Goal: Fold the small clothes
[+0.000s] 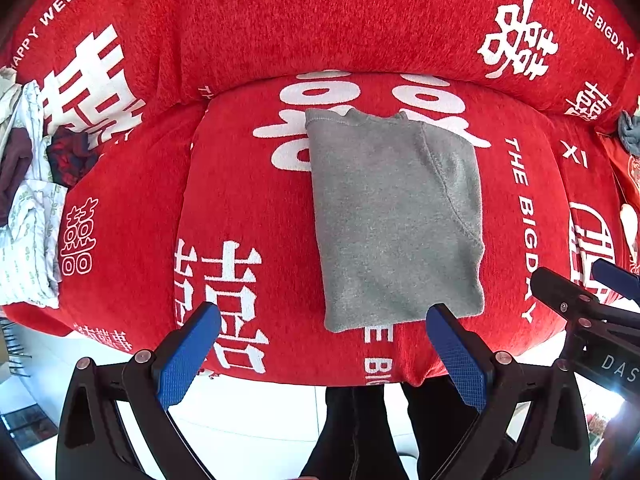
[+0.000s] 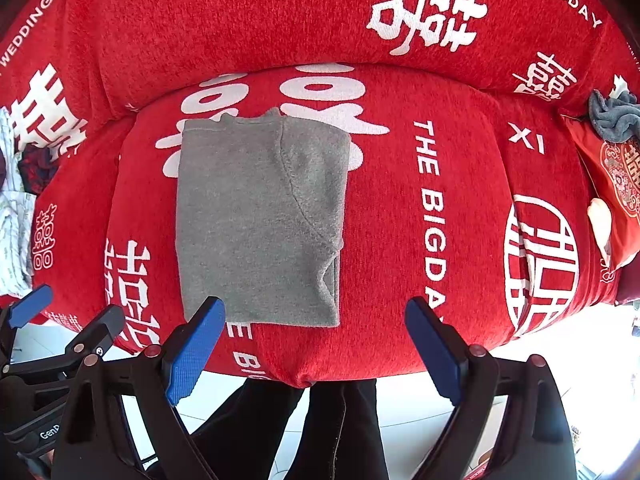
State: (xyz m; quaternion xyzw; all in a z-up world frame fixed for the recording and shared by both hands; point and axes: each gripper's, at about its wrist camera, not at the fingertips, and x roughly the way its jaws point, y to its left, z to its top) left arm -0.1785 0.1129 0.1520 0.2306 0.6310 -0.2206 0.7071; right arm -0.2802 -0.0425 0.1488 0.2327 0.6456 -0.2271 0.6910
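A grey sweater (image 1: 392, 216) lies folded into a narrow rectangle on the red sofa seat (image 1: 248, 184), with both sleeves tucked in. It also shows in the right wrist view (image 2: 260, 220). My left gripper (image 1: 324, 344) is open and empty, above the seat's front edge just short of the sweater's near hem. My right gripper (image 2: 316, 340) is open and empty, at the hem's right corner. The right gripper also shows at the right edge of the left wrist view (image 1: 580, 296). The left gripper shows at the left edge of the right wrist view (image 2: 64, 320).
A pile of other clothes (image 1: 28, 200) lies on the sofa's left end. A red cushion (image 2: 616, 200) with a grey cloth (image 2: 612, 116) on it sits at the right end. The sofa back (image 1: 320, 20) rises behind. White floor and the person's dark legs (image 2: 320, 432) are below.
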